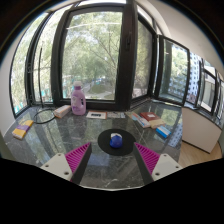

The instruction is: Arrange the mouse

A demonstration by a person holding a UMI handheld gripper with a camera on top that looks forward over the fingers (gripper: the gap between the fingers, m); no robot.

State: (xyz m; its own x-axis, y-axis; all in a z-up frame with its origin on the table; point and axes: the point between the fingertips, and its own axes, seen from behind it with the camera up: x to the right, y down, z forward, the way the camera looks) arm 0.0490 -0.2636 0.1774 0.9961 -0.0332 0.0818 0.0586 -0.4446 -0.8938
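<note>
A small blue mouse rests on a round black mouse mat on the glass table. My gripper hangs above the table's near part, open, its pink pads spread wide at either side. The mouse and mat lie just ahead of the fingers, roughly centred between them, with nothing held.
A pink bottle stands at the far left by the window. A pale box and yellow-pink items lie left. Red and blue boxes sit right. A small dark thing lies beyond the mat.
</note>
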